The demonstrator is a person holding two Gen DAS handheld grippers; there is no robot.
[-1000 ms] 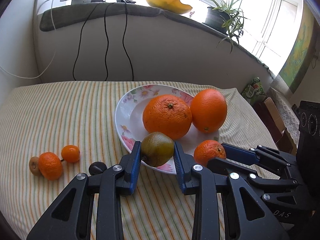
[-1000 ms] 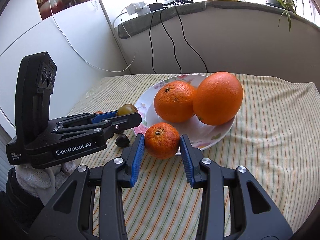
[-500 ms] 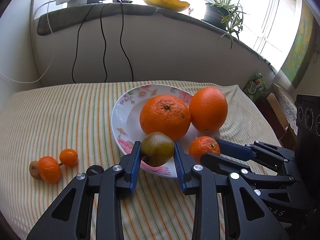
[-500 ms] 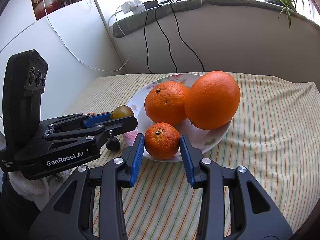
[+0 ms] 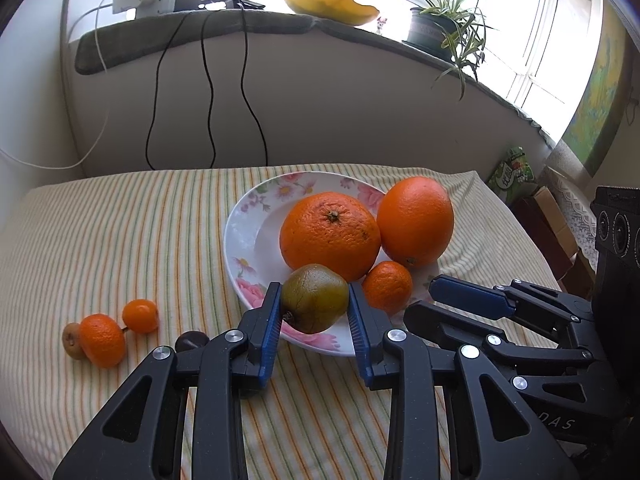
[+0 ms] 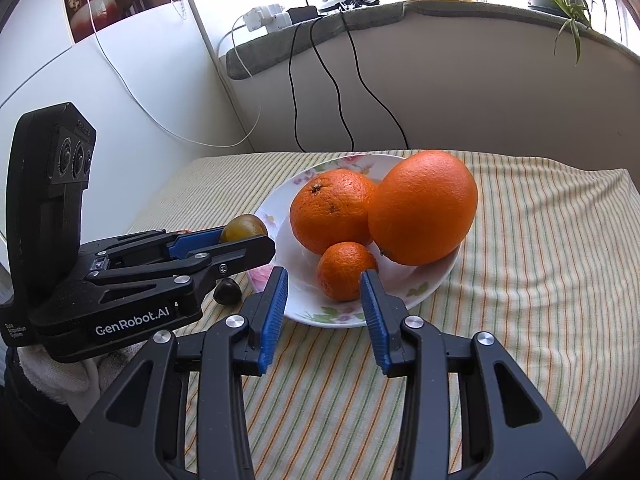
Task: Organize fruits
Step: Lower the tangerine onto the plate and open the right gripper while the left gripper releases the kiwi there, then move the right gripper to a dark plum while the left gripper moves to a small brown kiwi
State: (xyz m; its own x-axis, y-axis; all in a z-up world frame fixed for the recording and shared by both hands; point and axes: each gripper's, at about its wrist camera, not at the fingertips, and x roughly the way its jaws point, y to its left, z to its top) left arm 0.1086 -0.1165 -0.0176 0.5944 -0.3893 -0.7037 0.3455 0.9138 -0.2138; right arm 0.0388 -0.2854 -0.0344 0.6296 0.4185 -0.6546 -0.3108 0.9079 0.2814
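**Two handheld grippers working at a plate of fruit**

A floral plate is sitting on a table covered with a striped cloth. Two large oranges are resting on the plate, touching each other: a rough-skinned orange toward the middle and a smooth orange at the plate's right side in the left wrist view.

The left gripper is clamping a greenish-brown kiwi between its blue pads, which are pressing on both sides of the fruit. The kiwi is hanging over the near rim of the plate, just in front of the rough-skinned orange. Whether it is touching the plate cannot be told.

The right gripper is reaching in beside the left one, its jaws parted only partway. A small mandarin is sitting on the near part of the plate between the two fingers. A gap is showing between the left pad and the mandarin, while the right pad is standing right at the fruit's edge, so the mandarin is not being gripped.

Off the plate, on the cloth to the left, two more small mandarins and another small brownish fruit are lying close together. A dark chestnut-like object is lying on the cloth just beside the left gripper's finger.

Behind the table, cables are hanging from a windowsill holding a potted plant and a yellow dish.
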